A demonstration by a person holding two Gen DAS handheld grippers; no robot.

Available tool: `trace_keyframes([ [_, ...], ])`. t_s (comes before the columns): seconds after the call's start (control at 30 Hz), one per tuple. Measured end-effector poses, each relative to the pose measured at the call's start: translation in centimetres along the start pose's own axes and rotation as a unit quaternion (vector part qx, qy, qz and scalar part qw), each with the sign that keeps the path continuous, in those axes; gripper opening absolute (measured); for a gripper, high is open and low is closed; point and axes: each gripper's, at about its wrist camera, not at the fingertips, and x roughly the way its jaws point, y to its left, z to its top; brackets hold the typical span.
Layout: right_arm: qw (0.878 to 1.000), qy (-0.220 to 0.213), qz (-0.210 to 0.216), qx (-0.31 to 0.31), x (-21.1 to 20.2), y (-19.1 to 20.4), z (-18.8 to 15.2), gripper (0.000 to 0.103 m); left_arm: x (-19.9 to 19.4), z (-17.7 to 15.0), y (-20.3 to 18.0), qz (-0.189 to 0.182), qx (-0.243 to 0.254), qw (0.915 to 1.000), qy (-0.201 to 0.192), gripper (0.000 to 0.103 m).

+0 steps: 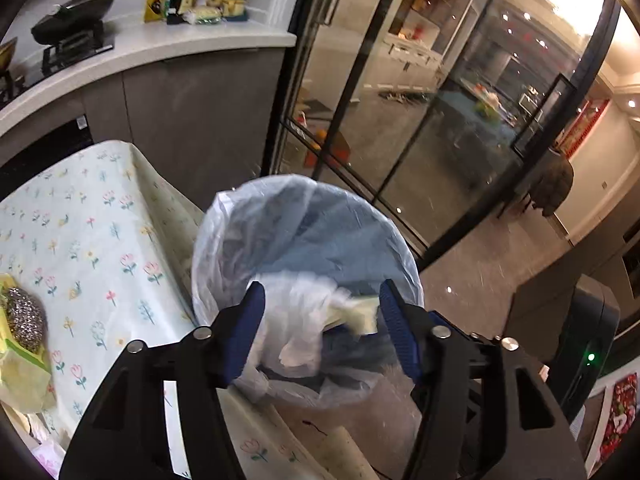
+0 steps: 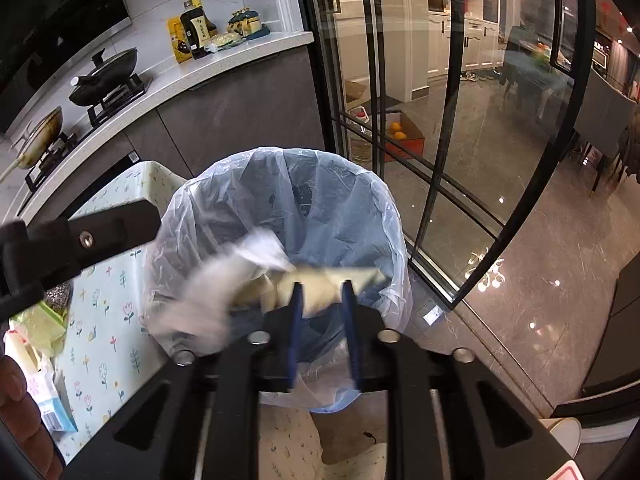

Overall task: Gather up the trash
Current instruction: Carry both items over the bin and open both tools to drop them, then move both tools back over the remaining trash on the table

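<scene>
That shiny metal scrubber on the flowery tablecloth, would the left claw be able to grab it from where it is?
Probably yes. The scrubber lies uncovered on the tablecloth, off to the side of the left claw, which hangs open over the bin. Nothing blocks the way; it would just need to swing over.

Bin: blue inside, w/ clear whitish plastic liner over the rim. Trash above it: pale yellow piece and a blurred white piece; same two in the left view, white and yellow-green.

Left gripper: black body, blue pads. Right gripper: black, blue pads too, silver screw heads.

Tablecloth: pale mint-cream, small flower print in pink, blue, yellow & green. Scrubber: silvery metallic, on a yellow-green pack.

Counter: white speckled top, grey-brown cabinet fronts. Pan: black. Bottle: dark w/ yellow label. Door frames black; floor grey marbled. Oranges in a red-edged box.
</scene>
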Motion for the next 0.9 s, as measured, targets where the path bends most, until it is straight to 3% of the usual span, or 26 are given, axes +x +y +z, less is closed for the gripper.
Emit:
trace_keyframes([
  [0.03,1.000,-0.006,-0.001,0.001,-0.3,0.0,0.0,0.045,-0.2,0.0,0.1,0.001,-0.003,1.0000,-0.001,0.059],
  [0.17,1.000,-0.018,0.004,0.002,-1.3,0.3,-0.2,0.049,-1.7,-0.4,0.9,0.022,-0.011,0.9996,-0.013,0.059],
  [0.3,0.999,-0.032,0.010,-0.003,-3.2,1.4,-0.5,0.059,-3.8,-1.4,1.7,0.058,-0.022,0.9975,-0.033,0.068],
  [0.43,0.999,-0.048,0.019,-0.017,-5.6,2.7,-1.2,0.068,-6.8,-3.1,2.5,0.087,-0.033,0.9943,-0.052,0.071],
  [0.6,0.997,-0.055,0.042,-0.028,-8.2,4.7,-2.5,0.071,-10.5,-5.4,4.8,0.114,-0.069,0.9888,-0.069,0.082],
  [0.9,0.994,-0.055,0.075,-0.062,-11.8,9.5,-5.8,0.075,-17.5,-10.4,9.9,0.170,-0.110,0.9763,-0.077,0.083],
])
